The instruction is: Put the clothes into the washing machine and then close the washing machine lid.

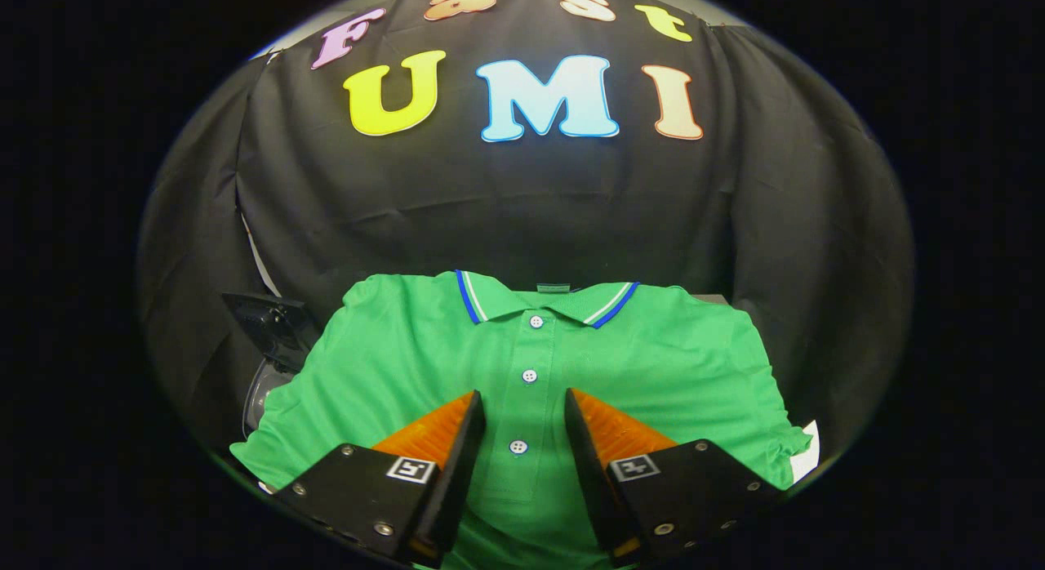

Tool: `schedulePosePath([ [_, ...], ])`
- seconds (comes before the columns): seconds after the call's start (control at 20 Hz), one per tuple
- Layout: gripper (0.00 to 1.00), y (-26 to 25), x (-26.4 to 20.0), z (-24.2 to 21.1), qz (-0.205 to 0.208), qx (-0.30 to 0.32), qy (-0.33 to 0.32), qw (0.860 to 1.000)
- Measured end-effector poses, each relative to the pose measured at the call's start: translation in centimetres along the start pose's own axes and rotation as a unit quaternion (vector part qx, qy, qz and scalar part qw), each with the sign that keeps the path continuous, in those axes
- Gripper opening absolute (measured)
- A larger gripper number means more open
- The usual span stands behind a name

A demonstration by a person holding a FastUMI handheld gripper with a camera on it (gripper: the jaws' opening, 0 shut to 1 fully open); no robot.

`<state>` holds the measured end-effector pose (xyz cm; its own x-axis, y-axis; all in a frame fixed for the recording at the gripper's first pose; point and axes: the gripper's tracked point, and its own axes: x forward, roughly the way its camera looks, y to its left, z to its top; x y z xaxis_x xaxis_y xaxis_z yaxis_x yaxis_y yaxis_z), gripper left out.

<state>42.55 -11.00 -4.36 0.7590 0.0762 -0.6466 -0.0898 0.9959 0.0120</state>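
Observation:
A green polo shirt lies spread flat, with a blue-and-white striped collar and a row of white buttons down its placket. My gripper hovers over the shirt's chest, open, with the button placket showing in the gap between the two fingers. Nothing is held. To the left of the shirt, partly under its sleeve, sits a dark machine part with a round glassy rim, which may be the washing machine with its lid; most of it is hidden.
Black cloth hangs as the booth's wall right behind the shirt and along both sides. A white corner of the surface pokes out by the shirt's right hem.

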Motion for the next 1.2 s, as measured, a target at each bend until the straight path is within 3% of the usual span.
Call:
schedulePosePath([
  [0.1,0.45,0.1,0.0,0.2,0.011,0.007,-0.003,1.000],
  [0.2,0.12,0.3,0.1,0.3,0.036,0.038,-0.011,0.999],
  [0.3,0.02,0.1,-0.1,0.5,0.053,0.078,-0.015,0.995],
  [0.45,0.00,0.3,-0.6,0.7,0.049,0.094,-0.016,0.994],
  [0.65,0.00,0.9,-1.7,2.4,0.024,0.065,-0.052,0.996],
  [0.8,0.00,1.1,-3.4,5.0,0.016,0.079,-0.097,0.992],
  [1.2,0.00,6.5,-7.1,9.7,0.049,0.092,-0.168,0.980],
])
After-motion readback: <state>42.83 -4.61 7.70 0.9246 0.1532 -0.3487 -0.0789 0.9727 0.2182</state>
